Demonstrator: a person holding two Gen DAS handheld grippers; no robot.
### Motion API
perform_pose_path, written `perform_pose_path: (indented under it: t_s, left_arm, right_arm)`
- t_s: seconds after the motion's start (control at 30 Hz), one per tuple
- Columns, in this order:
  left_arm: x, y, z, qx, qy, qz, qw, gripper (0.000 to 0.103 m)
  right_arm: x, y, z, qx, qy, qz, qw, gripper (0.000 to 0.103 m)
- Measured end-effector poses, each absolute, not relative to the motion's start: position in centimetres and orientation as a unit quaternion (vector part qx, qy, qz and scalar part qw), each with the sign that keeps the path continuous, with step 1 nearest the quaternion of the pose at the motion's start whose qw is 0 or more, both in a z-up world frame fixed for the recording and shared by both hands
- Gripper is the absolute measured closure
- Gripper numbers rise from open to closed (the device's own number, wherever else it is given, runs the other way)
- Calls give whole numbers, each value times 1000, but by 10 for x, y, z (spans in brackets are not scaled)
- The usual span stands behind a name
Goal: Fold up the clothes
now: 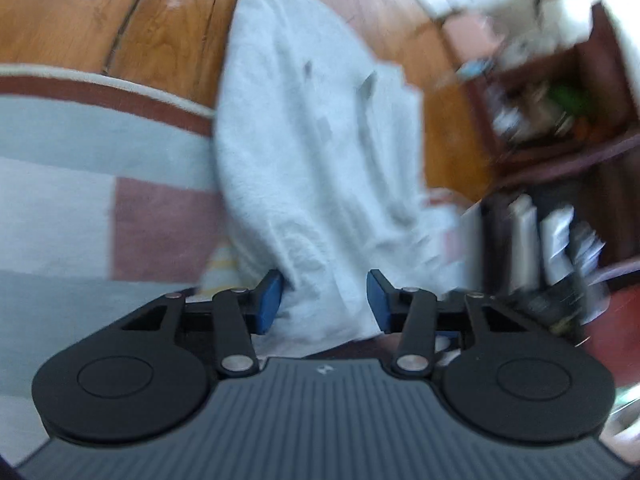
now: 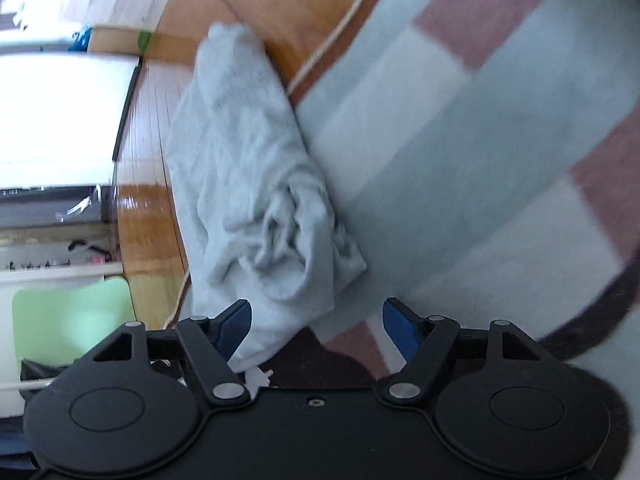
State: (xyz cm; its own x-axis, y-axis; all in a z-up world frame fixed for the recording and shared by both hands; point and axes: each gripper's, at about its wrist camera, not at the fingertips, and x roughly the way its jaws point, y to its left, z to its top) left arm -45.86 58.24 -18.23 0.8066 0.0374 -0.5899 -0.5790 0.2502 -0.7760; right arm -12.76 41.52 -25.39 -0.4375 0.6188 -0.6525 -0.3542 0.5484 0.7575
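A pale grey garment (image 1: 316, 152) lies stretched over the rug edge and the wooden floor. In the left wrist view my left gripper (image 1: 324, 304) is open, and the near end of the garment lies between its blue pads (image 1: 268, 300). In the right wrist view the same garment (image 2: 248, 184) lies bunched and creased, running away from me. My right gripper (image 2: 316, 328) is open, with the garment's near end by its left pad (image 2: 234, 326) and the right pad over the rug. Both views are motion-blurred.
A patchwork rug (image 1: 80, 184) in grey, white and dusty pink with a brown border (image 2: 460, 140) lies on a wooden floor (image 1: 120, 12). A dark wooden shelf unit (image 1: 560, 152) with books and clutter stands at right. A pale green object (image 2: 72, 320) and white furniture (image 2: 60, 112) sit at left.
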Motion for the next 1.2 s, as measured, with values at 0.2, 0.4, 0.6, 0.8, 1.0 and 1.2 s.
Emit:
perform_pose_path:
  t_s: [0.2,0.4,0.6,0.8,1.0,1.2]
  left_arm:
    - [-451,588,-188,-599,210,181,751,58]
    - [-440,576,-175,-514,326,244,755,55]
    - [-443,575,-182,-556,303,238,737,57]
    - [-449,583,-178,-586,210,213,753,78]
    - [-424,582,-159,-537,214,191,793,67]
    - [-419,576,-153,-545,198,198,790,51]
  right_arm:
    - [-138,455,-242,100,660,514,538,72]
    - [-134,469,-213,95,631,535,554,82]
    - [-132,463,-206,75,613,537,574,82]
    - [-130,453,-212,90,620,530,571,82]
    - [-145,484,-179,1,540,555,633,83]
    - [-129,533,-166,-19,516,560,648,84]
